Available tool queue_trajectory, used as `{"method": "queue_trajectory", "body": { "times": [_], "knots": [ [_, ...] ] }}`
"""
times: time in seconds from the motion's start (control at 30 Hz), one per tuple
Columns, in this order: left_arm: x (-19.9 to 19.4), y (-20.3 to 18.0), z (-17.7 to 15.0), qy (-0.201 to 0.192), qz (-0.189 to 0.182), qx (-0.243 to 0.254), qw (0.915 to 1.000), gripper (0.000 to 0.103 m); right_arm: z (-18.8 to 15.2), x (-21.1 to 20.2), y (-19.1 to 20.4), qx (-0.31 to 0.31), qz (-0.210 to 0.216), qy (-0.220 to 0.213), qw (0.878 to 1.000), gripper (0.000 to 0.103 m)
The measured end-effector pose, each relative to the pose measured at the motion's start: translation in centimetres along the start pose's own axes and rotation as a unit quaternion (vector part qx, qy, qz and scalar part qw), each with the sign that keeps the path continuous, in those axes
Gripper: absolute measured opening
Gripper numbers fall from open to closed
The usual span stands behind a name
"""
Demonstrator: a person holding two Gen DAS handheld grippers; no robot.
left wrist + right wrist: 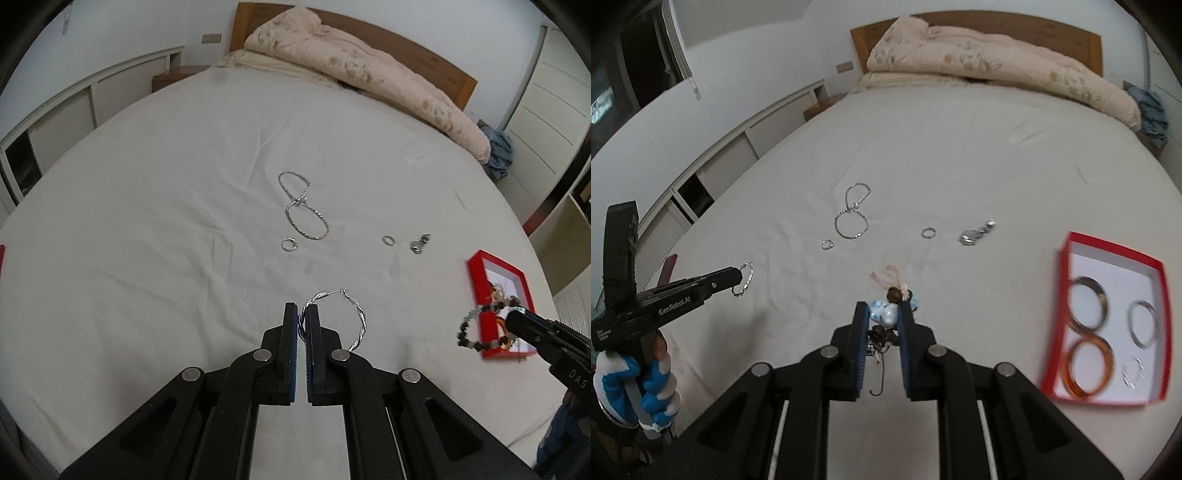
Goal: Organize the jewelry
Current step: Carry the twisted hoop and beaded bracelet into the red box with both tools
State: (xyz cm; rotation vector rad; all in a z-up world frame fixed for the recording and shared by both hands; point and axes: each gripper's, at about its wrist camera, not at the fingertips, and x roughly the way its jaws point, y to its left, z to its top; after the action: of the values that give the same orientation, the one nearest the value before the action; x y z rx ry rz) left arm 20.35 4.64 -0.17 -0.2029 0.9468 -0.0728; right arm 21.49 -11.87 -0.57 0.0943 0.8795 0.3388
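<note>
Right wrist view first: the beaded bracelet [891, 314] is pinched between the right gripper [883, 312] fingers, which stand nearly closed on a pale blue bead, with dark beads and a little hook dangling below in the gap. It hangs above the bed sheet [923, 147], and the red box [1067, 295] it seems meant for lies off to the right of the tool and slightly nearer the camera, well apart. Three bangles and a small silver piece lie inside already. So the coming move, I'd judge, is a sideways carry to the right, then a release over the white floor of the box.

From the left wrist view the same bracelet [480, 325] shows as a loop hanging off the right tool's tip, seemingly over the near left corner of the box [476, 266], though depth is hard to read. The right hand is plainly the nearer one to the box.

The left gripper [301, 314] is closed on a twisted silver hoop earring [351, 317], gripping its left side, the ring sticking out to the right of the fingers.

Farther out on the sheet, untouched: a silver chain [303, 206] lying in a figure eight, a small ring [288, 244] just below it, another ring [388, 240], and a small silver piece [420, 243] beside that.
</note>
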Motion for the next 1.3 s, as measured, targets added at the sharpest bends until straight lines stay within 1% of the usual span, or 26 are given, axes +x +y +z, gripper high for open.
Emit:
{"method": "queue_trajectory", "body": {
  "times": [0.23, 0.47, 0.63, 0.73, 1.0, 1.13, 1.3],
  "knots": [
    [-4.0, -2.3, -1.9, -0.026, -0.013, 0.014, 0.9995, 0.003, -3.1, -7.1, -1.5, 0.021, -0.021, -0.036, 0.999, 0.014],
    [-6.8, -4.7, -3.5, -0.037, -0.027, 0.025, 0.9987, 0.003, -5.8, -12.8, -3.1, 0.041, -0.038, -0.07, 0.996, 0.014],
    [-8.7, -7.2, -4.5, -0.046, -0.044, 0.041, 0.9971, 0.003, -7.9, -16.4, -4.6, 0.052, -0.05, -0.09, 0.993, 0.014],
    [-9.0, -9.0, -5.0, -0.044, -0.053, 0.054, 0.9961, 0.003, -9.0, -18.2, -5.9, 0.062, -0.057, -0.099, 0.992, 0.014],
    [-8.2, -13.9, -5.6, -0.03, -0.067, 0.095, 0.9928, 0.003, -10.8, -20.4, -10.1, 0.087, -0.076, -0.106, 0.988, 0.014],
    [-7.4, -16.2, -5.5, -0.023, -0.073, 0.116, 0.9903, 0.003, -10.8, -20.4, -12.1, 0.095, -0.084, -0.105, 0.986, 0.014],
    [-5.7, -19.1, -4.6, -0.013, -0.091, 0.134, 0.9867, 0.003, -9.9, -19.7, -14.1, 0.1, -0.088, -0.101, 0.986, 0.014]
  ]
}}
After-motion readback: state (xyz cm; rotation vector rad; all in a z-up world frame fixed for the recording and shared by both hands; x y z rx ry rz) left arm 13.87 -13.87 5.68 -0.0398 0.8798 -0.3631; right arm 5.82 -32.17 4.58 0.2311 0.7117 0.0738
